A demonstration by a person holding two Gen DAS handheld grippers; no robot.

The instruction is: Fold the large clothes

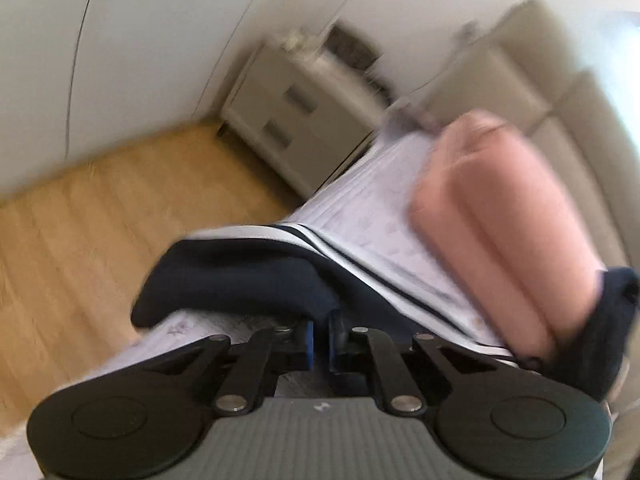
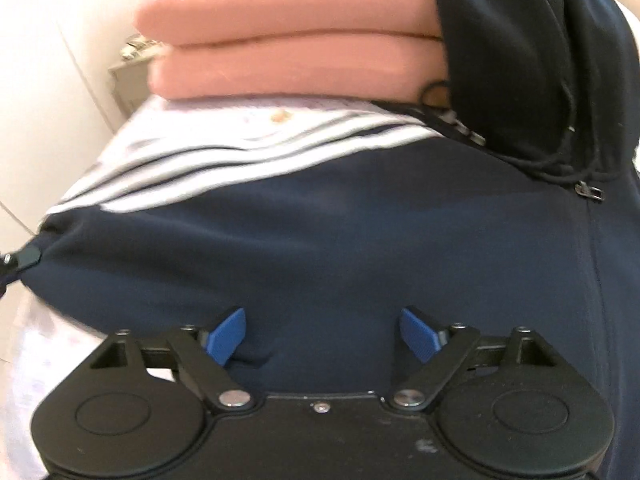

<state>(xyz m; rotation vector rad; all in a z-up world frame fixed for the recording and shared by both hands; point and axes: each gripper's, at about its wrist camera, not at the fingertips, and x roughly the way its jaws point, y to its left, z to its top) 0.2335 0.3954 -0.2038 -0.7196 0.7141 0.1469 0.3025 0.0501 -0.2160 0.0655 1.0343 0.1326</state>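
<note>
Where blurred, navy jacket (image 2: pixel 320 220) under pink stack (image 2: pixel 296 44).

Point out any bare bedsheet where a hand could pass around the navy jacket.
Bare bedsheet shows left of the navy jacket, and a strip between its striped sleeve and the pink folded stack. Right side is crowded: the hood overlaps the stack.

We see the left gripper (image 1: pixel 321 342) as a matte black linkage — two round hub discs low at either side, flat link arms pinned with silver rivets, blue ribbed pads (image 1: pixel 308 344) at the tips, and a grey ribbed housing between the hubs. Our right gripper (image 2: pixel 322 336) has the same build: black hubs, silver pivot pins, bright blue grooved pads (image 2: pixel 418 334), and a black centre plate with one small screw.
</note>
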